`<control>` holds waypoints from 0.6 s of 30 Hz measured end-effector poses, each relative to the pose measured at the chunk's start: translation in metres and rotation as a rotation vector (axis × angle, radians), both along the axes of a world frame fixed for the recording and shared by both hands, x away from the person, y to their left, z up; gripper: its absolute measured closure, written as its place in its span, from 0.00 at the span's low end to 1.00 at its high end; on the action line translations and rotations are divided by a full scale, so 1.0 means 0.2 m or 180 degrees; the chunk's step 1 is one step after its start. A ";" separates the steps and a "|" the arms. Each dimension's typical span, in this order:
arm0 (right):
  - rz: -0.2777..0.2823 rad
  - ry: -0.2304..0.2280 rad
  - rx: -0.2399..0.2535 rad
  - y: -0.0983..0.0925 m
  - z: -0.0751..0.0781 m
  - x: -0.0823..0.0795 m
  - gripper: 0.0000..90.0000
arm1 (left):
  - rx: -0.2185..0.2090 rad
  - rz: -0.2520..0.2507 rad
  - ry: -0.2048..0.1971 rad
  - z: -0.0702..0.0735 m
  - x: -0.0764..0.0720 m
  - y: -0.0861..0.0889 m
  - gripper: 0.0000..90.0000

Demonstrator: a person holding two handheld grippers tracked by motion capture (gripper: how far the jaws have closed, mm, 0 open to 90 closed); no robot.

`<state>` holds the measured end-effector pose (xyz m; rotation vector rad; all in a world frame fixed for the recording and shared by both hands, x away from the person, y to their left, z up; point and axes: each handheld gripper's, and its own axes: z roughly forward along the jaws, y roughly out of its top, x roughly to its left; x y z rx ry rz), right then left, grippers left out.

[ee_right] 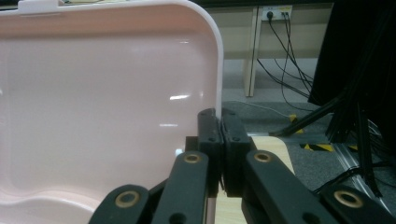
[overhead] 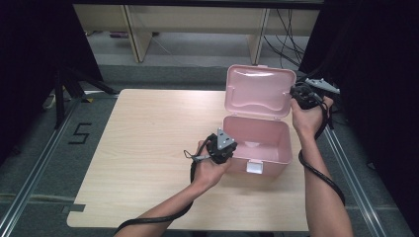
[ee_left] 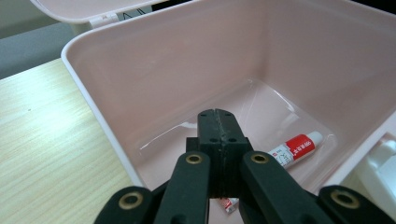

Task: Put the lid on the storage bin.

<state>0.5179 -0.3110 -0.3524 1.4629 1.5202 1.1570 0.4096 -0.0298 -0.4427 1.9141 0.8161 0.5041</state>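
I keep my right tongs (ee_right: 218, 122) clamped on the edge of the raised pink plastic lid (overhead: 259, 91) so the open pink plastic box (overhead: 284, 148), near the wooden table's (overhead: 148, 143) front right corner, stays open. My left tongs (ee_left: 218, 122) are closed and empty, above the box's front left corner. The small white and red tube (ee_left: 294, 150) lies on the box floor just beyond them; I should open them before dipping in.
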 end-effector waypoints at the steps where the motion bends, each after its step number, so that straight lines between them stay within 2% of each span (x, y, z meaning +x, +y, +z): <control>1: 0.0017 -0.0031 -0.0049 0.00 0.00 0.00 1.00 | -0.0004 0.0002 0.0000 0.00 0.00 0.00 1.00; 3: 0.0013 -0.0023 -0.0031 0.00 0.00 -0.01 1.00 | 0.0033 -0.0010 0.0004 0.00 0.00 0.00 1.00; 4: 0.0043 -0.0058 -0.0097 0.00 0.00 -0.01 1.00 | 0.0029 -0.0007 0.0004 0.00 0.00 0.00 1.00; 5: 0.0007 -0.0043 -0.0024 0.01 0.00 -0.02 1.00 | 0.0032 -0.0008 0.0002 0.00 0.00 0.00 1.00; 6: 0.0013 -0.0072 -0.0074 0.00 0.00 -0.02 1.00 | 0.0031 -0.0007 0.0003 0.00 0.00 0.00 1.00; 7: 0.0006 -0.0063 -0.0048 0.01 0.00 -0.02 1.00 | -0.0015 0.0012 0.0008 0.00 0.00 0.00 1.00; 10: 0.0016 -0.0061 -0.0037 0.00 0.00 -0.03 1.00 | -0.0007 0.0017 0.0015 0.00 0.01 0.00 1.00; 12: 0.0033 -0.0088 -0.0094 0.00 0.00 -0.03 1.00 | -0.0017 0.0011 0.0016 0.00 0.01 0.00 1.00; 15: 0.0010 -0.0069 -0.0026 0.01 0.00 -0.04 1.00 | -0.0009 0.0018 0.0025 0.00 0.01 0.00 1.00; 16: 0.0033 -0.0091 -0.0088 0.00 0.00 -0.04 1.00 | -0.0012 0.0020 0.0026 0.00 0.01 0.00 1.00; 18: 0.0025 -0.0093 -0.0095 0.01 0.00 -0.05 1.00 | -0.0013 0.0022 0.0031 0.00 0.01 0.00 1.00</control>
